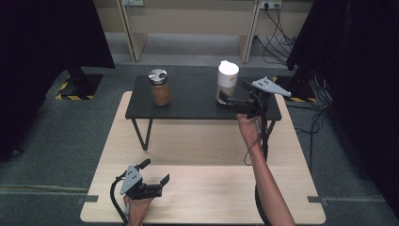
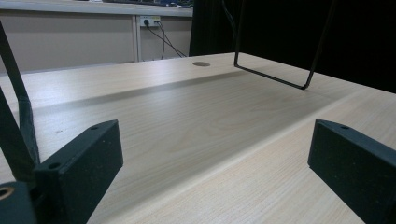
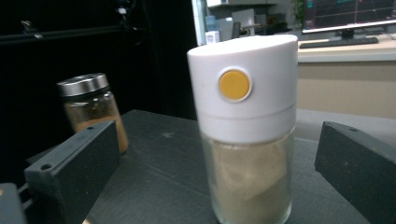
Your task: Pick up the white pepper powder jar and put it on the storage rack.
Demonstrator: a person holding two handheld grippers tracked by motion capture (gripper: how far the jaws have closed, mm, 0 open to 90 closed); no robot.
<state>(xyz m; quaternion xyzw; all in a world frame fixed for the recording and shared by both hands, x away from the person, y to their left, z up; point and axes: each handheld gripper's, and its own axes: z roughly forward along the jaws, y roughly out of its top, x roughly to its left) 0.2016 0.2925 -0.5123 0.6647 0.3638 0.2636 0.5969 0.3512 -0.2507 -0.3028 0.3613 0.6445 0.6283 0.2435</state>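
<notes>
White-capped jar [image 3: 246,126] stands upright on the black raised surface [image 1: 193,101], right of middle, and the right gripper [image 1: 225,100] sits right at it, fingers [image 3: 74,168] spread wide either side, not pressing. Brown spice jar [image 1: 160,87] stands well apart. Left gripper [image 1: 155,173] low over the wooden surface [image 1: 211,188], fingers spread, empty.

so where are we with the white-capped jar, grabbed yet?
Not yet. Done: the right gripper has reached the white-capped jar on the black shelf, jaws open either side of it, pads not touching. In hand: lining up the grasp. Left: closing on it and lifting. The brown jar stands untouched, and the left gripper sits open over the wooden table.
</notes>
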